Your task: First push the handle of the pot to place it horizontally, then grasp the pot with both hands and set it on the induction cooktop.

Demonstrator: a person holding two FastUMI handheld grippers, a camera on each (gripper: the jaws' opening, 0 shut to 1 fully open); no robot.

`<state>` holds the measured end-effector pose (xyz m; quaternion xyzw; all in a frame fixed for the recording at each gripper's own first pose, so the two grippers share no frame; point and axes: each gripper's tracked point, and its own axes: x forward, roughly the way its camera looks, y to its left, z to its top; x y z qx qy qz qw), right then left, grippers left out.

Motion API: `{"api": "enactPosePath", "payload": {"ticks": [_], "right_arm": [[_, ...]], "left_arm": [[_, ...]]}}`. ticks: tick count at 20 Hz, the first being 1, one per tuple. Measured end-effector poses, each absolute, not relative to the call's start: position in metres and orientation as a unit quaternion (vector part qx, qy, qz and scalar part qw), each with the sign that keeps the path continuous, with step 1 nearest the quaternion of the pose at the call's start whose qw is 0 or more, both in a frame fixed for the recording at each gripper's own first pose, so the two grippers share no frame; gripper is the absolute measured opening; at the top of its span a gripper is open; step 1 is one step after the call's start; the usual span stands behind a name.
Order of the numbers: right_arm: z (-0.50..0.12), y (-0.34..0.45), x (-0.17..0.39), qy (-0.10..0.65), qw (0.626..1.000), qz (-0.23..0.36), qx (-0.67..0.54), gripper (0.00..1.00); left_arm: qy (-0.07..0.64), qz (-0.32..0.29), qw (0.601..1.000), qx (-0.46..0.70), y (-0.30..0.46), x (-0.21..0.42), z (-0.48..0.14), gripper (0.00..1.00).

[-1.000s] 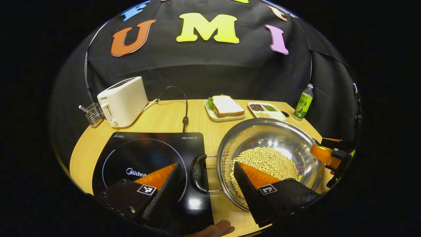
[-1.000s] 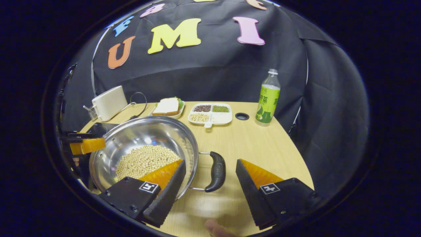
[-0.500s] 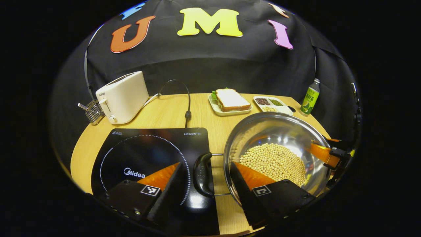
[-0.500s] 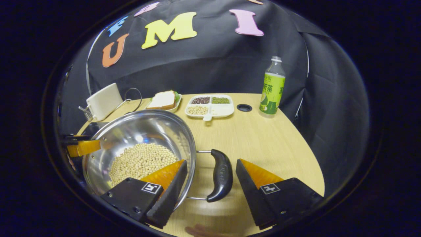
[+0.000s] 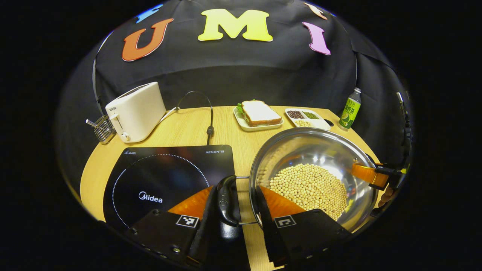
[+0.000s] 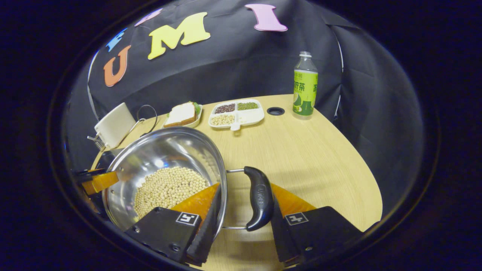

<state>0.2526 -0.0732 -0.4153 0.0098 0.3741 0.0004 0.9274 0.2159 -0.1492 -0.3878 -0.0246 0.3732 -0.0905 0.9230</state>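
Left gripper view has the left gripper at the bottom, its two fingers partly closed around the pot's black left handle. The left finger touches the handle; a small gap shows on the other side, so it is not clamped.

The shiny pot, with beans inside, sits on the wooden table at the lower right, just beside the black cooktop — not on it. The cooktop has white writing printed on it.

In the right gripper view, the right gripper is partly closed around the right handle. One finger touches it, and the other is over the pot's rim.

A bottle with a green label stands at the upper right — the writing on it is too small to tell.
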Motion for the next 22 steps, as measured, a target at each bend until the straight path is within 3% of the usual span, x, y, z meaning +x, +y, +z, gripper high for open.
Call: {"api": "enactPosePath", "payload": {"ticks": [4, 5, 6, 22], "right_arm": [[-0.403, -0.075, 0.239, 0.368, 0.930, -0.011, 0.011, 0.66], [-0.398, -0.074, 0.236, 0.365, 0.931, -0.012, 0.009, 0.67], [-0.391, -0.073, 0.232, 0.362, 0.932, -0.013, 0.007, 0.67], [-0.331, 0.020, 0.185, 0.332, 0.943, 0.001, -0.016, 0.67]], "left_arm": [[0.372, -0.097, 0.923, -0.030, -0.150, 0.202, -0.383, 0.55], [0.368, -0.097, 0.924, -0.030, -0.149, 0.201, -0.380, 0.65], [0.365, -0.098, 0.925, -0.033, -0.148, 0.198, -0.375, 0.55], [0.324, -0.078, 0.941, -0.058, -0.057, 0.163, -0.319, 0.55]]}}
